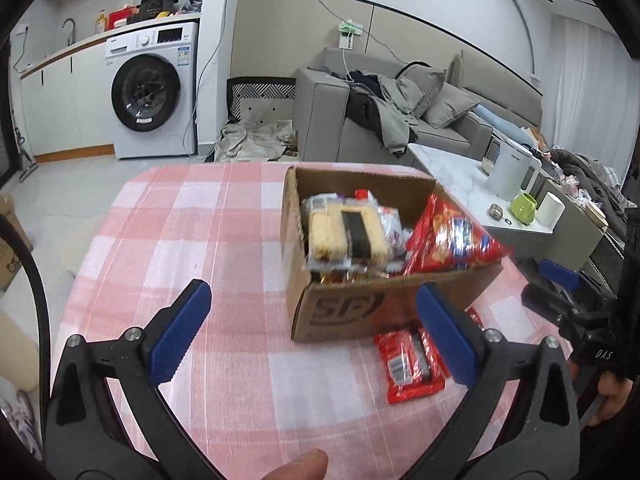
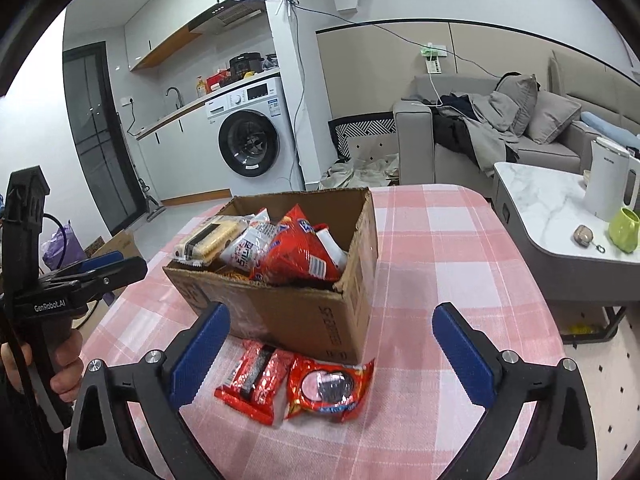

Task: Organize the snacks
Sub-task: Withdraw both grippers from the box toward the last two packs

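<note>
Cardboard box (image 2: pixel 296 312): matt brown corrugated paper, torn rough edges, dark printed marks. Snack packets (image 2: pixel 296 380) on the counter: glossy crinkled red foil-plastic, shiny highlights. Cracker pack (image 1: pixel 348 236) in the box: clear glossy plastic wrap. Counter cloth (image 2: pixel 440 280): woven pink-white check fabric, matt, slightly wrinkled. Left gripper (image 1: pixel 312 332) and right gripper (image 2: pixel 332 356): matt black plastic arms, metal screw heads, fingers (image 2: pixel 200 356) with blue ribbed rubbery pads. Side table top (image 2: pixel 536 204): smooth marble-look, slight sheen. Green mug (image 2: pixel 624 230): glossy ceramic.
</note>
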Demonstrator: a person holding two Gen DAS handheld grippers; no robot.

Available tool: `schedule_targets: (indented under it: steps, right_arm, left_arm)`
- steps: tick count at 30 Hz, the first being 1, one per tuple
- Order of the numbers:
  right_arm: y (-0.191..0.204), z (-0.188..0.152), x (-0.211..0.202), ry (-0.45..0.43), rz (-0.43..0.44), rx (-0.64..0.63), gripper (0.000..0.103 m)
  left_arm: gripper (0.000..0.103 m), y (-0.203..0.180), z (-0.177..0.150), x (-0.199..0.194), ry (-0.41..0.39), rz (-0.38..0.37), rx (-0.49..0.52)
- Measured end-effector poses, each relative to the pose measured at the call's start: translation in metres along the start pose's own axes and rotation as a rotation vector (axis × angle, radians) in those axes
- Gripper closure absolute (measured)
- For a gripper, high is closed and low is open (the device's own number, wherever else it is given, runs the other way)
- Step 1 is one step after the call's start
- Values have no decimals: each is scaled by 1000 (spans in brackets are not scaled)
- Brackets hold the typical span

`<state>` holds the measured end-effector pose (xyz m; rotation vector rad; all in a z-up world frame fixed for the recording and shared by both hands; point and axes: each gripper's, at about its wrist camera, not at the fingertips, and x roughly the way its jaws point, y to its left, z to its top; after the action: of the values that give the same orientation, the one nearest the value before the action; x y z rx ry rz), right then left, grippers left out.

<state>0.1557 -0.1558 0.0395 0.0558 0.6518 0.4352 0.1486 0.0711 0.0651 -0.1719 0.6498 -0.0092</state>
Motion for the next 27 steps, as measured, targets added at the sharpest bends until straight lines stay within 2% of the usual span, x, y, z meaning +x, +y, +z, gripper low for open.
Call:
schedule_targets:
  steps: [13, 27]
  right_arm:
    - [-11, -38, -5, 94, -35, 42, 0]
    - [-15, -48, 13, 153, -43, 55, 0]
  left_arm:
    - [1, -4, -41, 3, 69, 3, -9]
    - [1, -20, -63, 34, 148, -21, 3]
